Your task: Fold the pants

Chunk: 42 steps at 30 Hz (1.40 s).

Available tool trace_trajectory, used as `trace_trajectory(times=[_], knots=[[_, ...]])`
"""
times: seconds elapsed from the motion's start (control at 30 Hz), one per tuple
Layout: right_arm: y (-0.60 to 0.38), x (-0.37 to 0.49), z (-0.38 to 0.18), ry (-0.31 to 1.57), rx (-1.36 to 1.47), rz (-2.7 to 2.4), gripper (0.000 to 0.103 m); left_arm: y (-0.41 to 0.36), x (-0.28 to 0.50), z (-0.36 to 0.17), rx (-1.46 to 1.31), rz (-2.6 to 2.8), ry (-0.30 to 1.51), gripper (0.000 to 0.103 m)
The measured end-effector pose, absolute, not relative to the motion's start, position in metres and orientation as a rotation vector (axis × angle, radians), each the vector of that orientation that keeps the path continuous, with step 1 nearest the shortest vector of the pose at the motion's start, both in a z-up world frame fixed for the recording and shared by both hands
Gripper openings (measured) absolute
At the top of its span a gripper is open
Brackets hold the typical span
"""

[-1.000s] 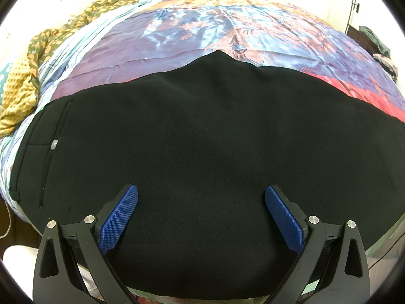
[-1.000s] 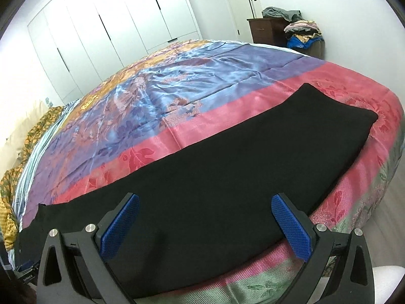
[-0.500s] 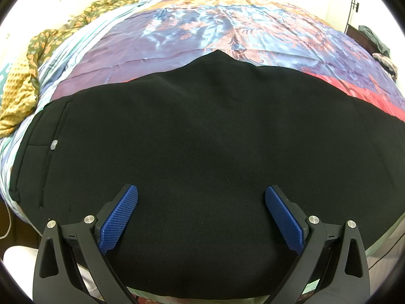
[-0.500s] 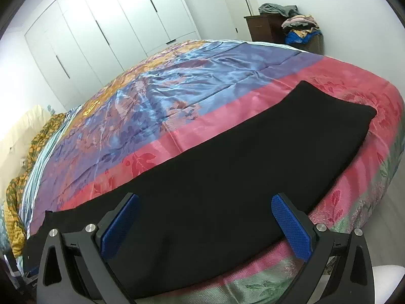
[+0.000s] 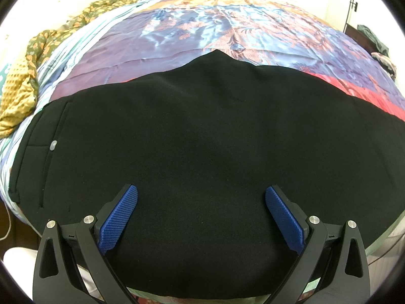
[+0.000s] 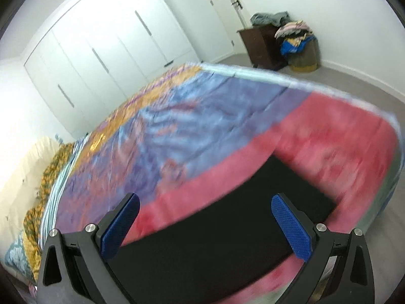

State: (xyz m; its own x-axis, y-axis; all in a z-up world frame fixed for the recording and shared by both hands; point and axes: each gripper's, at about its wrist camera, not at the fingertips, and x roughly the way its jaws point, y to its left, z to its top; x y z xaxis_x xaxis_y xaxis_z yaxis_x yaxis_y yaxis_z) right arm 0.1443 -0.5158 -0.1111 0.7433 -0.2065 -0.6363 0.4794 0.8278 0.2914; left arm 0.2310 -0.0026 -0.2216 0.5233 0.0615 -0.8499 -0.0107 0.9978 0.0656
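Observation:
Black pants [image 5: 202, 139] lie flat along the near edge of the bed, folded lengthwise, with the waistband and a grey button [image 5: 53, 145] at the left. My left gripper [image 5: 201, 197] is open and empty, hovering over the upper part of the pants. In the right wrist view the leg end of the pants [image 6: 227, 217] shows, blurred, on the red band of the bedspread. My right gripper [image 6: 205, 210] is open and empty above that leg end.
A colourful satin bedspread [image 5: 202, 30] covers the bed. A yellow-green patterned cloth [image 5: 30, 65] lies bunched at the far left. White wardrobes [image 6: 106, 40], a door, a dark cabinet [image 6: 263, 45] and a basket of clothes [image 6: 301, 48] stand by the far wall.
The right gripper has swung up and toward the leg end, so its view is blurred and shows more of the room. The left gripper has not moved.

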Motion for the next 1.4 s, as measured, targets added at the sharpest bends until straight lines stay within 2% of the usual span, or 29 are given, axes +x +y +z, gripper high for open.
trace_trajectory(times=[0.13,0.27,0.4,0.97,1.17,1.3,1.4], knots=[[-0.592,0.134,-0.105,0.664,0.588,-0.397,0.103,-0.004,0.232,-0.222,0.054,0.052,1.024,0.102],[-0.638,0.118,-0.145,0.792,0.765,-0.358,0.103,-0.003,0.233,-0.222,0.056,0.054,1.028,0.102],[-0.638,0.1,-0.166,0.767,0.91,-0.27,0.102,-0.003,0.234,-0.222,0.056,0.054,1.033,0.102],[-0.628,0.127,-0.216,0.866,0.953,-0.201,0.102,-0.002,0.233,-0.222,0.056,0.054,1.036,0.102],[-0.627,0.119,-0.222,0.849,0.989,-0.158,0.088,-0.003,0.234,-0.222,0.056,0.058,1.034,0.102],[-0.63,0.118,-0.229,0.869,0.997,-0.201,0.069,-0.003,0.234,-0.222,0.056,0.059,1.034,0.102],[-0.629,0.116,-0.226,0.867,1.022,-0.247,0.068,-0.003,0.234,-0.222,0.055,0.054,1.034,0.102]])
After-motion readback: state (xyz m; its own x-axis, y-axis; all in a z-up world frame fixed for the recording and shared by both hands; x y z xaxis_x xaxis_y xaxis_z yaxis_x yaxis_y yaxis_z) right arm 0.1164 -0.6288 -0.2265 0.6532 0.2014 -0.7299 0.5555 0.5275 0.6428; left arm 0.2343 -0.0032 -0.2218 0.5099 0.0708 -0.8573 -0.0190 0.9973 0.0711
